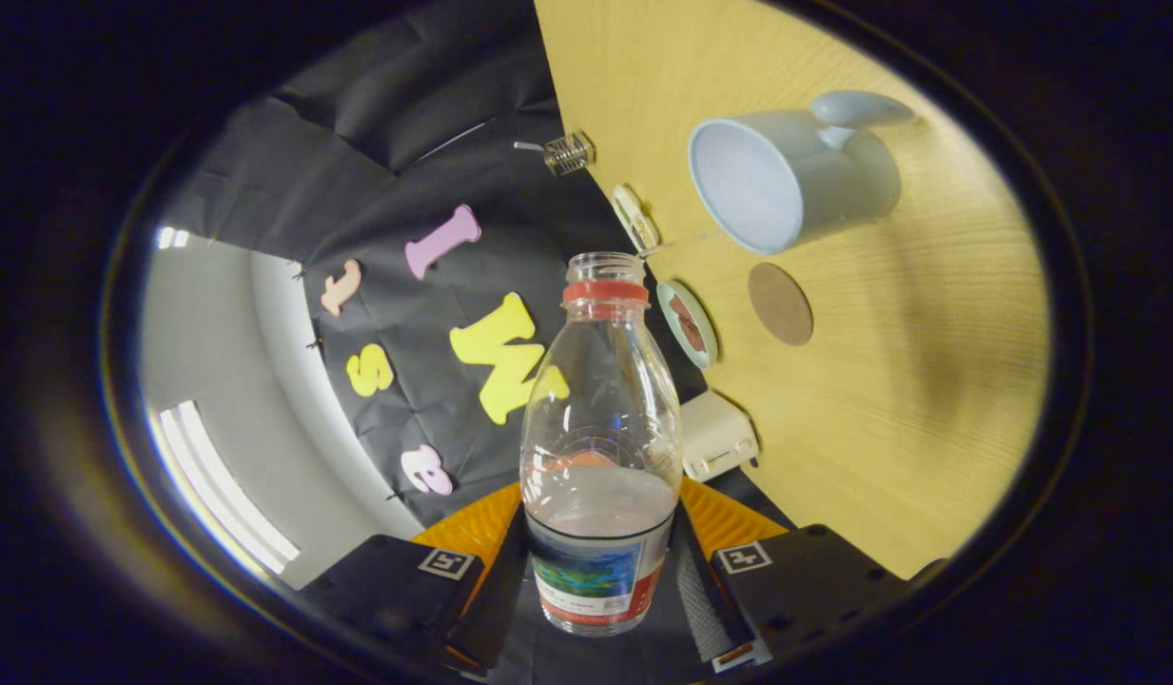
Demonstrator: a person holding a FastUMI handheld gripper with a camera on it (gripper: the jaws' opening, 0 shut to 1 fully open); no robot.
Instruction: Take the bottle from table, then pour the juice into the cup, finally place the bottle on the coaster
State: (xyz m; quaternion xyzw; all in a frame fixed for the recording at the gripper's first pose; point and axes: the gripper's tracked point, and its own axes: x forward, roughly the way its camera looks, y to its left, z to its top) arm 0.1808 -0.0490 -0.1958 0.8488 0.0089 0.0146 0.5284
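wall: black cloth (396,190) | table: light wood (881,381) | ceiling: white, strip lights (224,495)

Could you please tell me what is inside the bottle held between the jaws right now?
A shallow layer of pale liquid sits low in the clear, uncapped bottle; above it the bottle is empty. The label hides the lowest part.

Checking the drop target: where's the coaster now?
Gripper view: coaster lies bare on the table, beyond the gripper shut on the bottle, just past the cup.
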